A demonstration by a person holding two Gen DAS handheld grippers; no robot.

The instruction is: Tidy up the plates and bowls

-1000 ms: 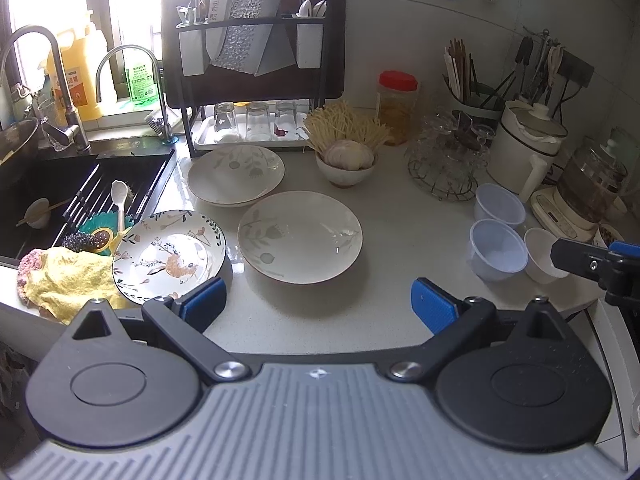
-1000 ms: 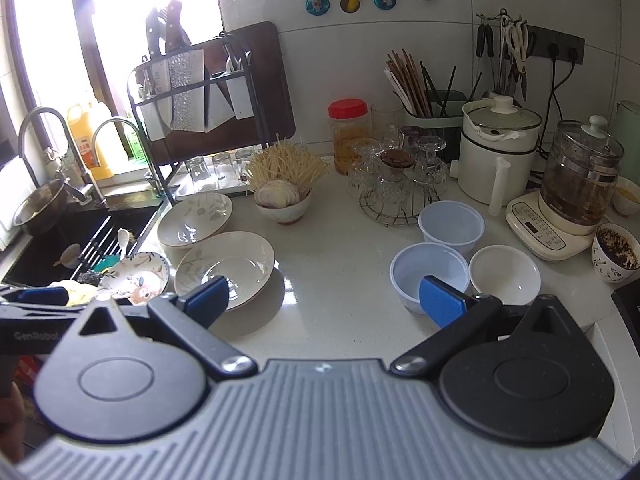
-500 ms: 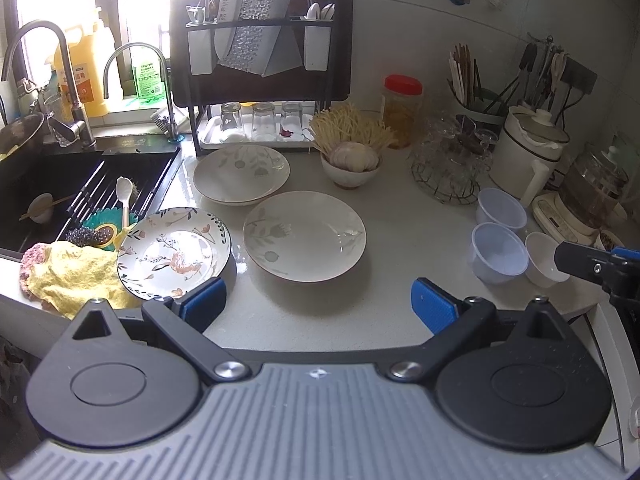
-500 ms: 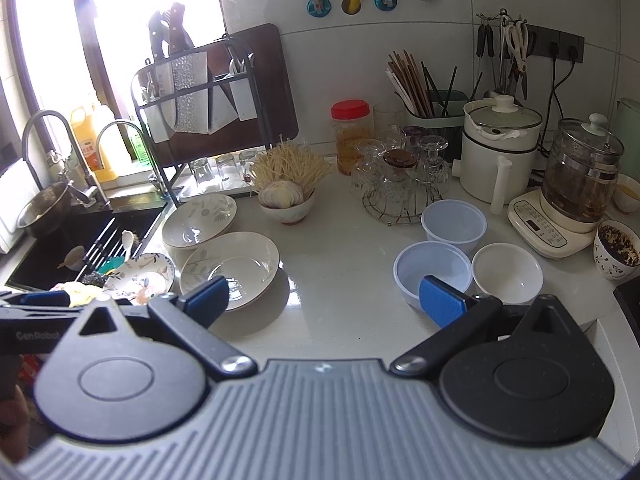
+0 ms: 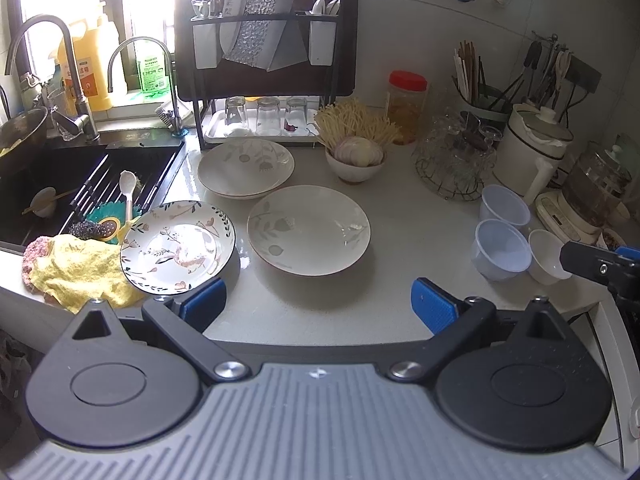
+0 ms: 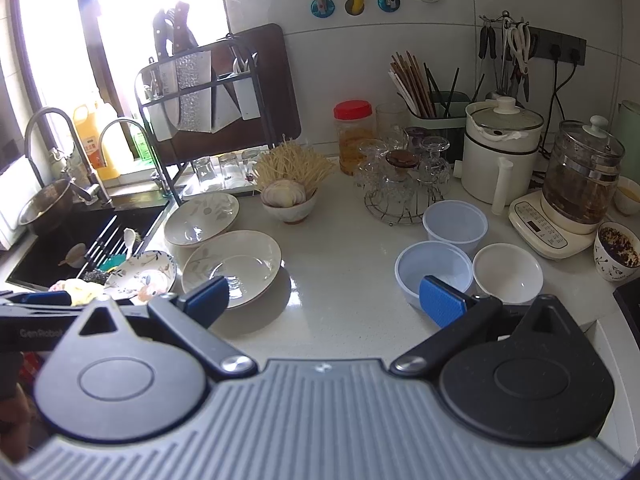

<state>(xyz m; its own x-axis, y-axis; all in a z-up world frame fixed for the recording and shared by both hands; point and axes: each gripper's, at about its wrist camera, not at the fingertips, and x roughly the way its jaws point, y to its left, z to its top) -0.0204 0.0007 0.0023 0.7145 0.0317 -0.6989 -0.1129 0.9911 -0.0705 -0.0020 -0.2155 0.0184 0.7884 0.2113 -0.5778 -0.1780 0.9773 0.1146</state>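
On the tabletop (image 5: 404, 216) nothing seemed sorted yet: two leaf-patterned plates (image 5: 308, 230) and a floral plate (image 5: 176, 246) lay separately by the sink, three small bowls (image 6: 434, 270) stood apart, and both the left gripper (image 5: 316, 300) and the right gripper (image 6: 324, 298) were spread and empty.

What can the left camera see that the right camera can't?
Only the left wrist view shows the yellow cloth fully, spread beside the patterned plate. Only the right wrist view shows the cup of dark bits near the glass kettle. Both show the two leaf-print dishes and the three small bowls. Both grippers, left and right, are open.
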